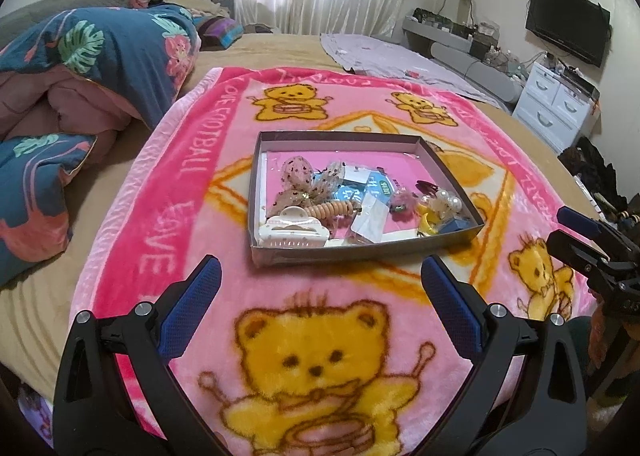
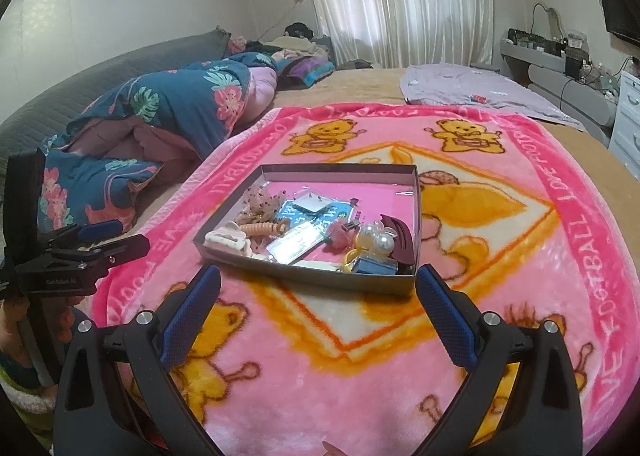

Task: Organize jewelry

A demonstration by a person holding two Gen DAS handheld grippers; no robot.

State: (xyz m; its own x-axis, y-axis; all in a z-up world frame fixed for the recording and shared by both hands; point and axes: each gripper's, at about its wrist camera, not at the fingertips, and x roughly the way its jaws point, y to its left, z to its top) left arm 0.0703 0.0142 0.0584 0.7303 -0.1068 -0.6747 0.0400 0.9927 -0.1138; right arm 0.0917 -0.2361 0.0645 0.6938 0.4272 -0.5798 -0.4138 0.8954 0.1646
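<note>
Left wrist view: the left gripper [image 1: 320,280] hangs with fingers spread wide, holding nothing, just near of the shallow box [image 1: 362,252] on the pink bear blanket [image 1: 168,216] over the bed. Crowded at the box's near side are a white claw clip [image 1: 292,231], stiff and light, a soft lace bow [image 1: 298,182], and pearl beads [image 1: 448,200], probably slippery; the far half is bare.

Right wrist view: the right gripper [image 2: 318,278] is equally wide open and empty, just near of the box. A dark maroon clip [image 2: 402,240] lies by its right wall; the rigid spine looks the safest place to pinch
</note>
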